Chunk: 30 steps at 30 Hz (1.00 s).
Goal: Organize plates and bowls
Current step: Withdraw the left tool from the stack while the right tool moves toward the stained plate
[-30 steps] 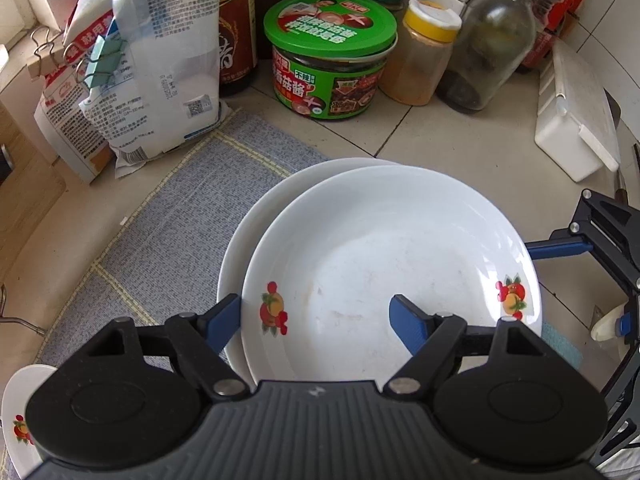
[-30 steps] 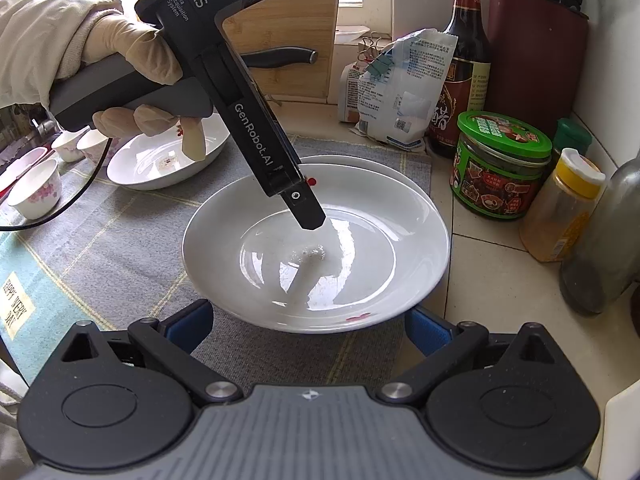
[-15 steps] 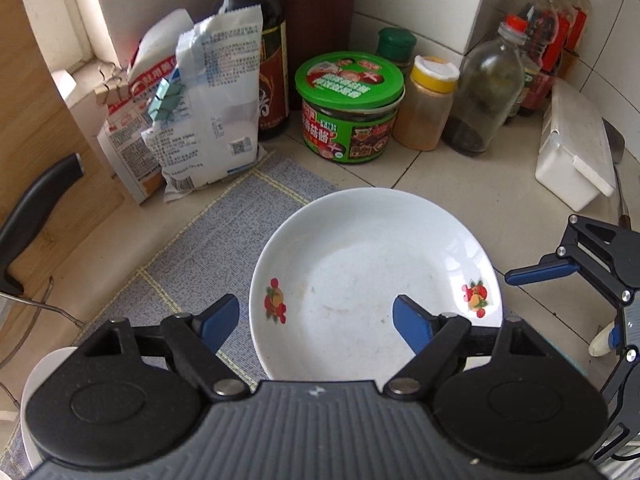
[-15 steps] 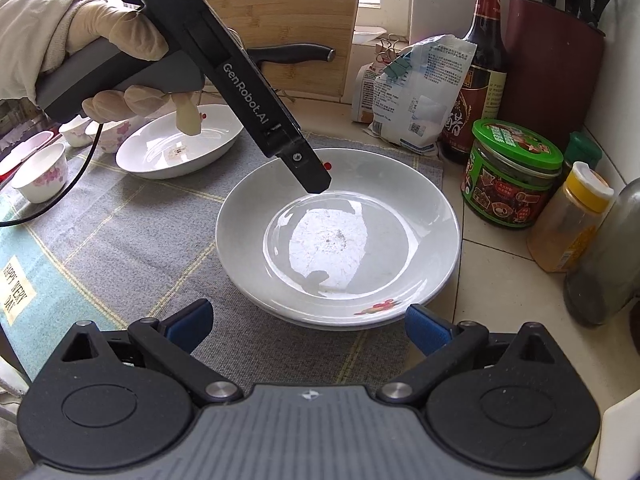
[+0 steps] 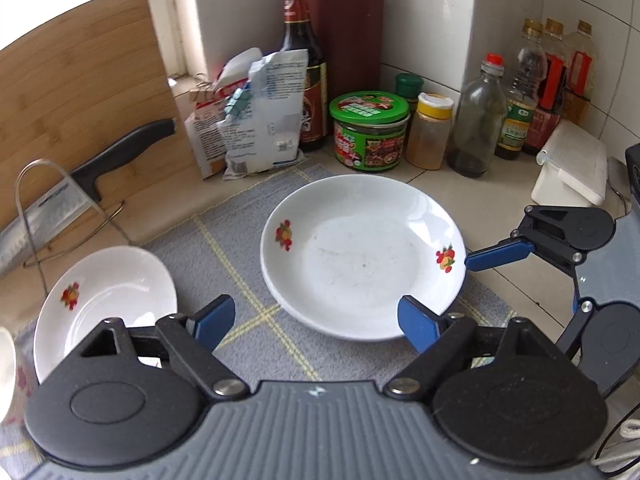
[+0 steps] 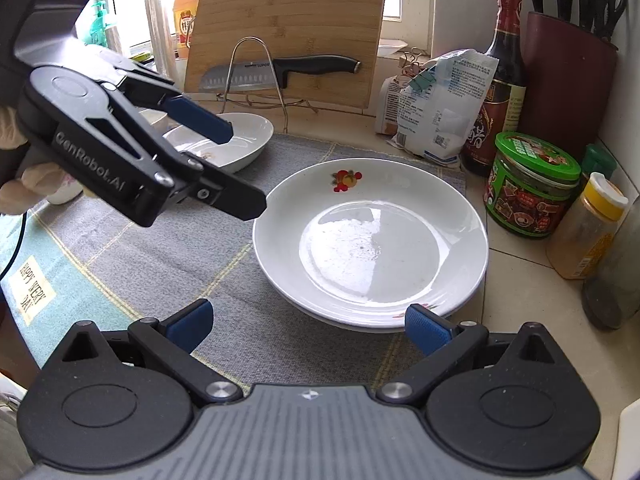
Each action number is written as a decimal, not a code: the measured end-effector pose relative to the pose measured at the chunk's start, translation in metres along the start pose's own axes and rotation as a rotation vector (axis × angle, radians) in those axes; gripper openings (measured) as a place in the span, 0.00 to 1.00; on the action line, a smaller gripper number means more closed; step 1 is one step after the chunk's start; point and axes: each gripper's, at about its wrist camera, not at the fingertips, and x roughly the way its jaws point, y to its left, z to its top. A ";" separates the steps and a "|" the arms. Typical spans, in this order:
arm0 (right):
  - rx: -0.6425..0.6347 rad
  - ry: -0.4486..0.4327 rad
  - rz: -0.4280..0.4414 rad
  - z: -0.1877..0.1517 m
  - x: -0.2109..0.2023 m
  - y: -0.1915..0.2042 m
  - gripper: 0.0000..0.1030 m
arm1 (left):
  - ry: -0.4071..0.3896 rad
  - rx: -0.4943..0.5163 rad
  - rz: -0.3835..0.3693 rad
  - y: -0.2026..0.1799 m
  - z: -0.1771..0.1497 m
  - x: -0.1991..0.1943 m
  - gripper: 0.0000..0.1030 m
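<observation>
Stacked plates [image 6: 370,248]: round, upright on grey mat [image 6: 160,256], fruit motifs on rims. Left tongs [image 6: 240,168], marked "GenRobot.AI": apart, empty. Right tongs [image 6: 306,326]: apart, empty.

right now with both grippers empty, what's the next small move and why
Probably swing the left gripper left toward the loose plate. The stacked plates already sit nested on the mat, both sets of fingers are open and hold nothing, and that plate lies apart from the stack.
</observation>
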 end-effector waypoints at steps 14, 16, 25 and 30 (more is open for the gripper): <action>-0.047 0.043 0.025 0.016 0.016 0.056 1.00 | -0.028 -0.197 0.185 0.063 -0.092 -0.030 0.89; -0.054 0.066 0.018 0.022 0.019 0.066 1.00 | -0.025 -0.209 0.181 0.074 -0.100 -0.030 0.89; -0.032 0.105 -0.024 0.044 0.039 0.103 1.00 | -0.017 -0.202 0.187 0.111 -0.122 -0.025 0.89; 0.000 0.125 -0.070 0.055 0.050 0.118 1.00 | 0.000 -0.175 0.149 0.121 -0.128 -0.012 0.89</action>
